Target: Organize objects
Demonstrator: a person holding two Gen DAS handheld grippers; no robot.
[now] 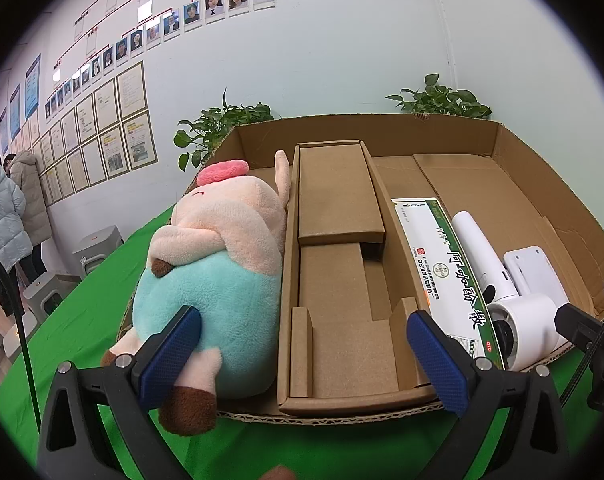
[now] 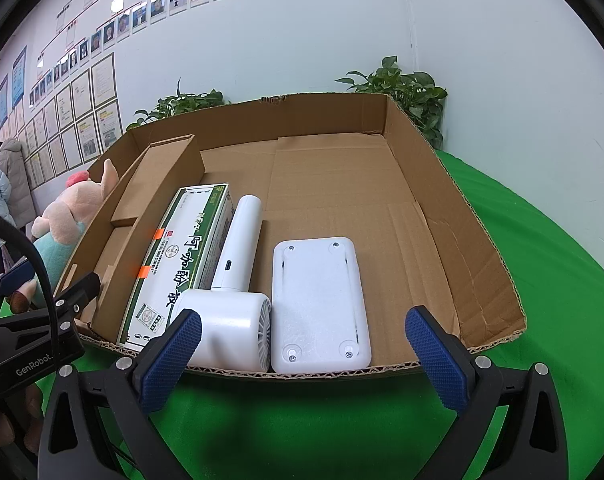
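Observation:
A shallow cardboard box (image 1: 541, 184) (image 2: 441, 216) lies on a green cloth. In it, left to right: a plush pig (image 1: 222, 264) (image 2: 68, 220), a brown cardboard insert (image 1: 337, 280) (image 2: 150, 184), a green-and-white carton (image 1: 445, 272) (image 2: 182, 256), a white hair dryer (image 1: 513, 312) (image 2: 234, 280) and a white flat device (image 1: 531, 268) (image 2: 319, 300). My left gripper (image 1: 303, 356) is open and empty at the box's near edge, its left finger against the pig. My right gripper (image 2: 302, 356) is open and empty, in front of the dryer and device.
The green cloth (image 2: 541, 280) covers the table around the box. Potted plants (image 1: 441, 100) (image 2: 405, 92) stand behind it against a white wall. People (image 1: 6, 216) stand at far left beside grey stools (image 1: 98, 248). The box's right part (image 2: 341, 184) has bare floor.

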